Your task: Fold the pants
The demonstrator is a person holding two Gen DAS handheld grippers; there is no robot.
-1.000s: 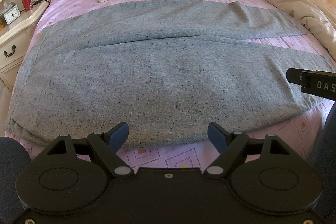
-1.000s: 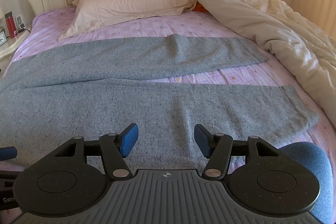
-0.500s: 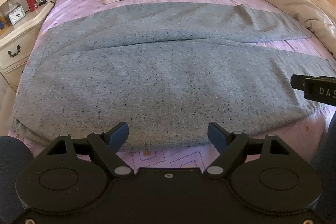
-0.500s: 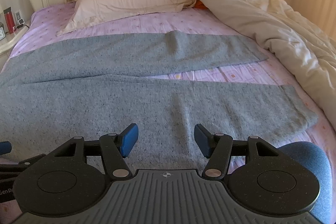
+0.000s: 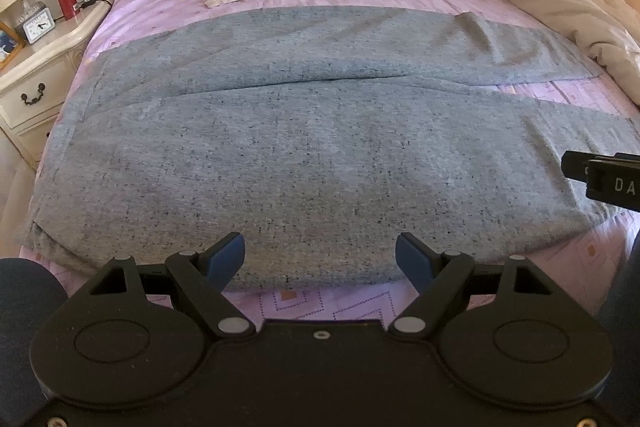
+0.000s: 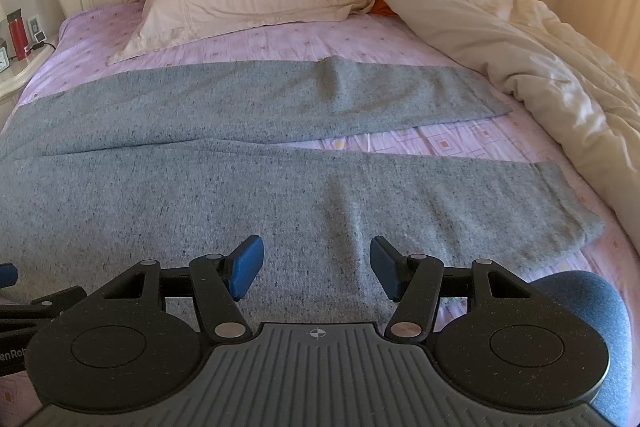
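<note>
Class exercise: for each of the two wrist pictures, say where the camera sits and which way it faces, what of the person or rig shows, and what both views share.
Left wrist: behind the open left gripper, angled down over the gray pants near the waistband, facing the headboard; nightstand at left, right gripper's tip at the right edge.
Right wrist: behind the open right gripper, over the legs end; a dark sleeve at right.
Shared: pants, pillow, comforter, purple sheet.
</note>
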